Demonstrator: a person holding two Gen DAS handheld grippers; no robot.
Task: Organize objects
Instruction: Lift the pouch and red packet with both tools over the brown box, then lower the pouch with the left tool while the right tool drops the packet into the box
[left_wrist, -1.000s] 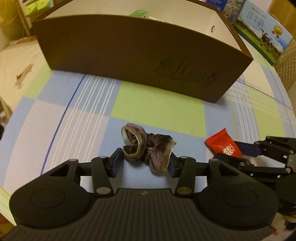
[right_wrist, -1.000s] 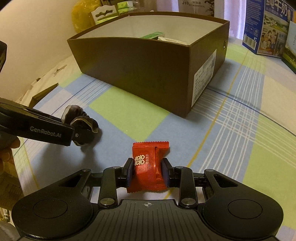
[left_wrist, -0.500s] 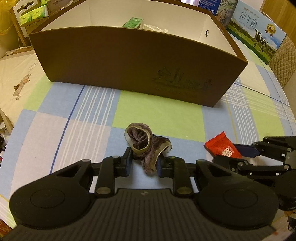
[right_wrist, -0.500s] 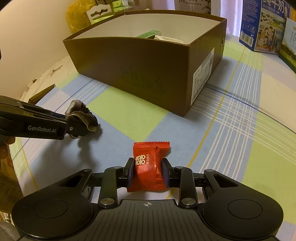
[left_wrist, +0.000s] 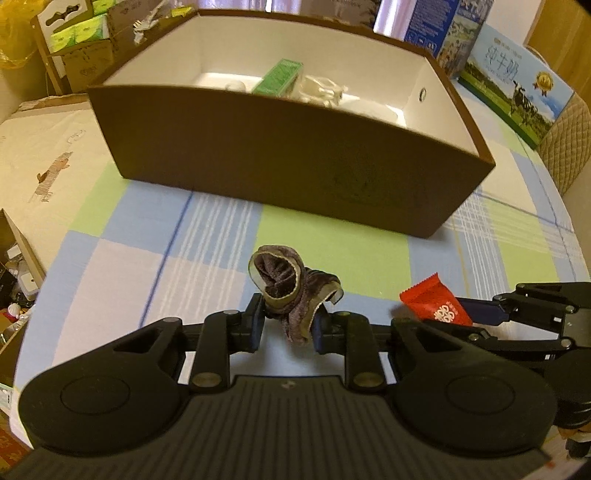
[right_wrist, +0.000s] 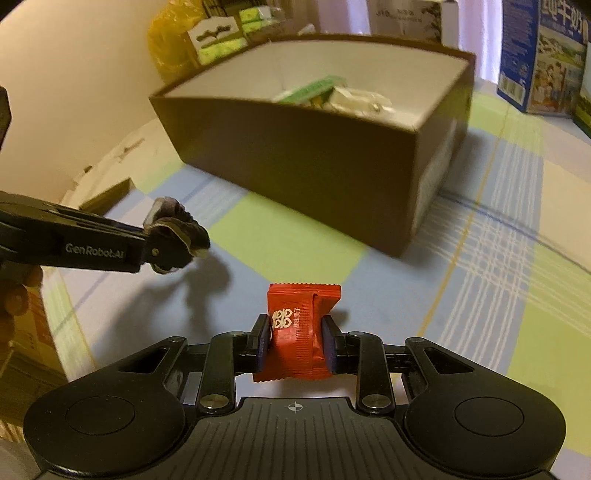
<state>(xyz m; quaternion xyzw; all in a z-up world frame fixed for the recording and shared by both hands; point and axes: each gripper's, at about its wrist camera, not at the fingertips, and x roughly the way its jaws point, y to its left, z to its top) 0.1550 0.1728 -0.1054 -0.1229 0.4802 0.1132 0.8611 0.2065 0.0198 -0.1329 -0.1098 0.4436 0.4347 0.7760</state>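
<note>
Left gripper clamped on crumpled purple velvet scrunchie, lower centre, loop opening facing up-left. Right gripper pinching red foil candy packet, long axis upright. Bare checked tablecloth before open brown cardboard box above.

Warm, yellowish indoor light, fairly dim, tints both views. Fisheye distortion bows the brown box walls and curves the checked tablecloth toward the dark rounded corners. Motion blur softens the box's front edge and its contents in the right wrist view; the cloth stripes smear too. Soft shadows of the left gripper and the red packet fall on the cloth
</note>
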